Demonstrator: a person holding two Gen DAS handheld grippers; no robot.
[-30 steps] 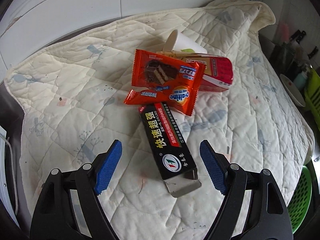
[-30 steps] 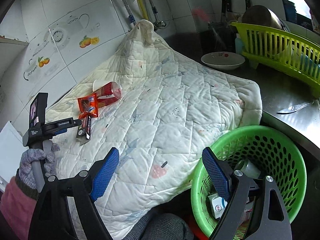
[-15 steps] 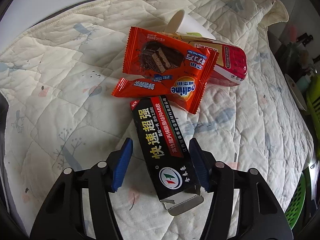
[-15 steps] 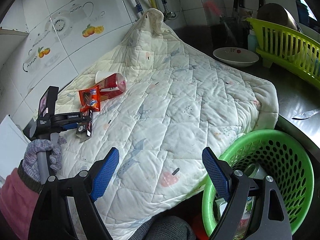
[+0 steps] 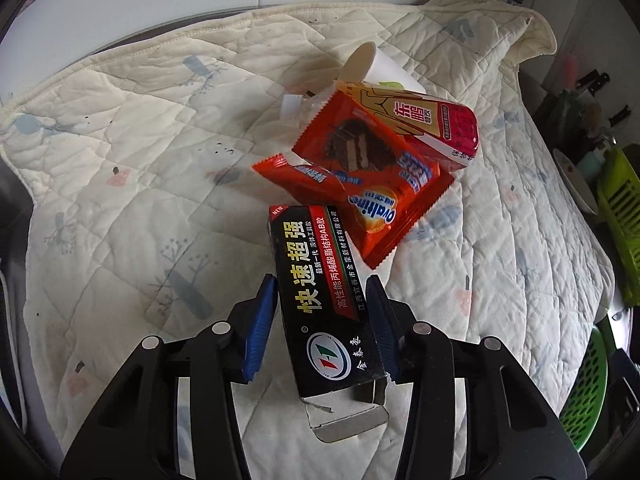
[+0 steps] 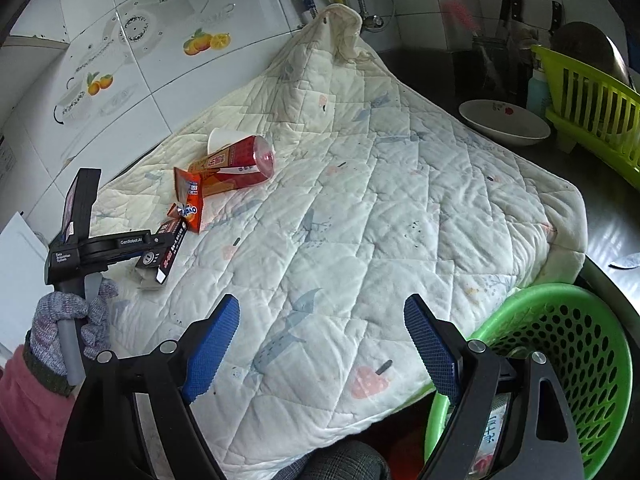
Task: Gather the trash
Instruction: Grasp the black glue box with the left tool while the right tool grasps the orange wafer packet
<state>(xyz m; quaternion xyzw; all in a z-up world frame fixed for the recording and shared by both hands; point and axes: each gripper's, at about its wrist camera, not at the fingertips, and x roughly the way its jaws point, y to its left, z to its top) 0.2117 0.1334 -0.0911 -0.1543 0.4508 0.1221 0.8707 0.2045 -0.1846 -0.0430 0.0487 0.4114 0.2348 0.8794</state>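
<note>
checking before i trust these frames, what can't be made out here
- Green basket contents: right wrist view, hidden by the right hand-held gripper finger and the frame edge.
- Paper cup body: left wrist view, covered by red wrappers.
- Black box text: right wrist view, too small.

Both grippers look the same: chunky black plastic linkage arms with round silver screws at the pivots, and ribbed blue pads on the insides of the fingers. The left gripper (image 5: 322, 312) shows up from the side in the right wrist view, with small white lettering printed on its black body and a grey handle. The left hand (image 6: 72, 320) wears a mottled grey-purple knit glove, with a pink sleeve (image 6: 28, 404) behind it. The right gripper (image 6: 322, 344) has the same blue pads.
</note>
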